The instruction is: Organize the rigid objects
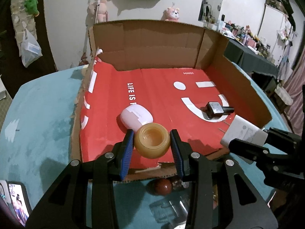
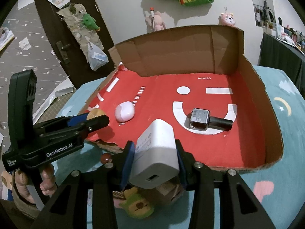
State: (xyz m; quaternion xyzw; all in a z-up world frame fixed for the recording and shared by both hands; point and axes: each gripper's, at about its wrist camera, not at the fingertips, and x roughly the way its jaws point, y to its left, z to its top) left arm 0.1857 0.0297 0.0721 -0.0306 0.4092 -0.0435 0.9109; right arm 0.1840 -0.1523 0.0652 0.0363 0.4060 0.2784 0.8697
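Note:
My left gripper (image 1: pixel 152 140) is shut on an amber round jar (image 1: pixel 152 140), held over the near edge of the red cardboard box (image 1: pixel 156 87). My right gripper (image 2: pixel 155 158) is shut on a white charger block (image 2: pixel 155 156), held above the box's front edge. In the box lie a pink oval case (image 1: pixel 136 118) and a black smartwatch (image 1: pixel 216 109). The right wrist view also shows the case (image 2: pixel 124 111), the watch (image 2: pixel 202 119), and the left gripper (image 2: pixel 91 120) with the jar (image 2: pixel 95 113) at the box's left side.
The box (image 2: pixel 253 112) sits on a light blue cloth-covered table (image 1: pixel 42 114). A red-brown ball (image 1: pixel 162 188) and a small dark block (image 1: pixel 177 184) lie before the box. A green plush toy (image 2: pixel 138 204) lies under the right gripper. A phone (image 1: pixel 17 200) lies at the table's left.

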